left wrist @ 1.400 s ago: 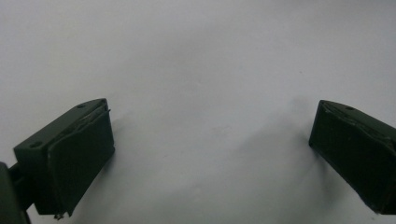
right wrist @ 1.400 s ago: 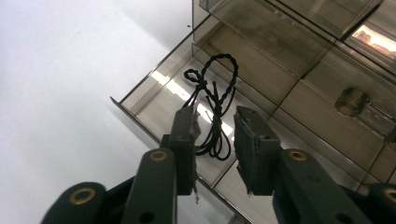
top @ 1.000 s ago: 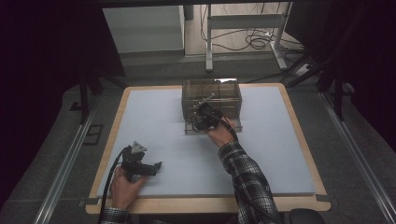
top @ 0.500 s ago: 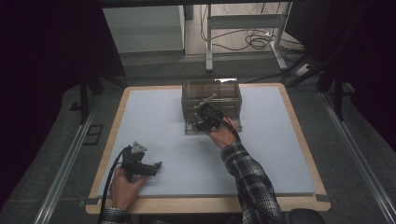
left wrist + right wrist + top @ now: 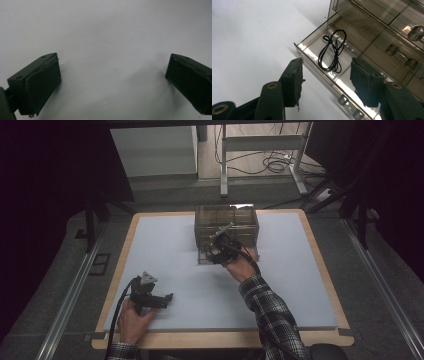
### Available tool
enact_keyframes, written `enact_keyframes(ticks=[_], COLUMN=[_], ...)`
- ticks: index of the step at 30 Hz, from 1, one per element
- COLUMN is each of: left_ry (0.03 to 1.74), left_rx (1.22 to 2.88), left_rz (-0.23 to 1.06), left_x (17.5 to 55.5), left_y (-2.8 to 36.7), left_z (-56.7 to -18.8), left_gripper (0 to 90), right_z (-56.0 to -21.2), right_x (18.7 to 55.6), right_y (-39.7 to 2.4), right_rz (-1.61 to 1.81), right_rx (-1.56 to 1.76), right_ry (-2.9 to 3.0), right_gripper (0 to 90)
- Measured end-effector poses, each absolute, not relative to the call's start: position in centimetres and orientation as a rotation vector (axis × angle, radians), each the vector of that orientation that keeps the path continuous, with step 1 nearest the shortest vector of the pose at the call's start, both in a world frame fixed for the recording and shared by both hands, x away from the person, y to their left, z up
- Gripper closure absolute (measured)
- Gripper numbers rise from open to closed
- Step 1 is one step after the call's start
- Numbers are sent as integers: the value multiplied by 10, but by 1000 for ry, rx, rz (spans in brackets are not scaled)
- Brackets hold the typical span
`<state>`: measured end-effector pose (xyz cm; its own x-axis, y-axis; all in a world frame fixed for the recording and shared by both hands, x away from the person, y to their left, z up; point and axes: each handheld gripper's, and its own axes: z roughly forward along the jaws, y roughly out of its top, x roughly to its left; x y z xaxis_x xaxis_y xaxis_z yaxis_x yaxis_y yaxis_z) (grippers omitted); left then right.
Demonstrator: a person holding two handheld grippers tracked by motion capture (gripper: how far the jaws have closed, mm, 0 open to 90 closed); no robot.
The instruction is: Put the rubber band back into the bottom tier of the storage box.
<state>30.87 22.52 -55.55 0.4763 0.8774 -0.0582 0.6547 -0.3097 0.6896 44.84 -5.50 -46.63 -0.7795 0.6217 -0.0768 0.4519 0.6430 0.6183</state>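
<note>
Right gripper [image 5: 325, 72]: jaws spread wide, empty, poised above the pulled-out drawer [image 5: 312, 51] of a clear drawer cabinet [image 5: 226, 225]. Black cord loop [image 5: 332, 51]: lying in that drawer, just beyond the jaws. Left gripper [image 5: 112, 80]: jaws wide apart, empty, over bare table [image 5: 105, 30].

Black cord [image 5: 332, 51] in pulled-out clear drawer [image 5: 317, 53]

Dim room, dark at both sides. Grey floor [image 5: 60, 285] around wood-edged table [image 5: 320, 255]. Beyond it, pale cabinet [image 5: 152, 151], metal frame legs [image 5: 224, 162], loose cables [image 5: 272, 162].
</note>
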Motion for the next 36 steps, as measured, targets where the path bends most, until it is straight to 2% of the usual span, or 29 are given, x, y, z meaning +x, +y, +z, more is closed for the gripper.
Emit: enact_keyframes(ticks=[14, 36], left_ry=[1263, 1257], left_rx=[2067, 2071], left_rz=[435, 438], left_x=[309, 309], left_y=[225, 225], left_z=[-555, -555], left_gripper=[0, 0], right_z=[-463, -463], right_x=[436, 418], right_y=[-58, -69], right_rz=[878, 906], right_rx=[804, 777], right_ry=[2588, 2594], right_gripper=[342, 269])
